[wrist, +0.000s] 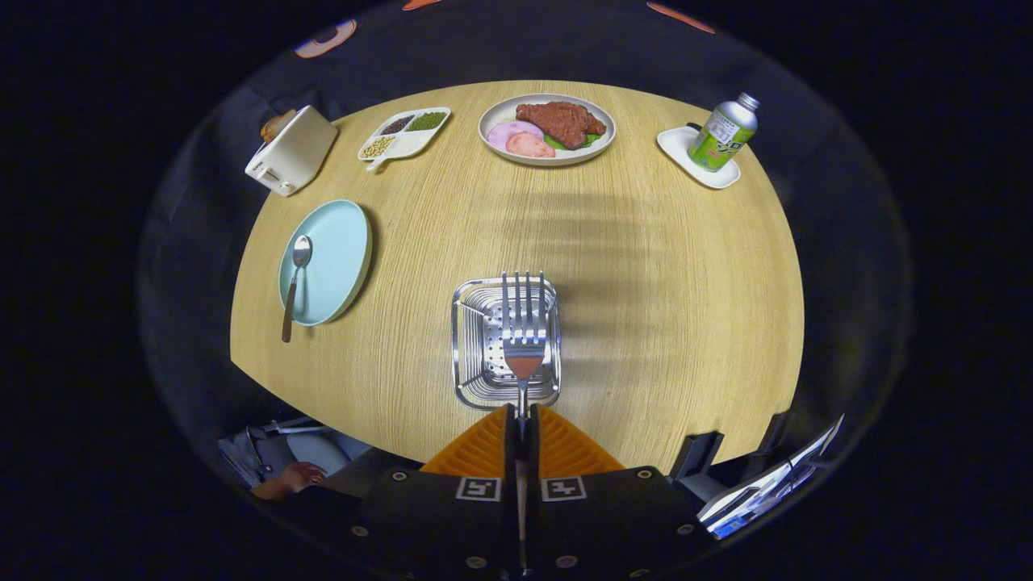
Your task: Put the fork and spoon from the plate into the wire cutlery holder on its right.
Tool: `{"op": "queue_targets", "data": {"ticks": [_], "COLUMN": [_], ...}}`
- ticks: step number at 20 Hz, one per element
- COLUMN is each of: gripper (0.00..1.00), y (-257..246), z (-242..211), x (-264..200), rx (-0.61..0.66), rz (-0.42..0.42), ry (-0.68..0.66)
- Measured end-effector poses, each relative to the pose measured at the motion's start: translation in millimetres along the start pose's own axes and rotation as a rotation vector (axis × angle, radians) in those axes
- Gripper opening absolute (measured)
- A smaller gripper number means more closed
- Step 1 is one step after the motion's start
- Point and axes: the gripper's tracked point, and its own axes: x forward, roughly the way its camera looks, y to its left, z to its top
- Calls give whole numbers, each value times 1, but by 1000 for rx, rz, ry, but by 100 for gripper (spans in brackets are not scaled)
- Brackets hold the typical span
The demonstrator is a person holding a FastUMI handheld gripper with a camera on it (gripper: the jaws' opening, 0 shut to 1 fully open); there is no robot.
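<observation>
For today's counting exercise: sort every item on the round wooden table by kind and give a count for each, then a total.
Cutlery: 2 – fork held by the shut gripper, spoon
Plates and trays: 4 – blue plate, food plate, divided tray, white tray
Wire cutlery holder: 1
Toaster: 1
Bottle: 1
Total: 9

I read no words or numbers anywhere. Bottle (725, 133), upper right of frame, on white tray (686, 153): green label carries print, too small for me to make out. Gripper (523, 411), bottom centre: two square black-and-white code markers (478, 488) on its body, one either side of centre slot, pattern only, no lettering. Fingers just ahead of markers pinch fork (524, 323) handle between them. Tilted screen (767, 488), lower right: blurred, nothing legible to me.
</observation>
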Motion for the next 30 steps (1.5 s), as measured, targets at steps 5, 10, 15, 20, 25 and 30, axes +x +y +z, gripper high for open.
{"op": "queue_targets", "data": {"ticks": [5,10,15,20,25,30], "gripper": [4,6,8,9,9,17], "y": [-1,-5,-10,-15,-9,10], "z": [0,4,13,9,0,30], "x": [13,13,3,3,3,-18], "rx": [-34,-26,-9,-56,-23,42], "rz": [14,33,53,45,104,200], "ry": [37,32,-6,-4,5,-92]}}
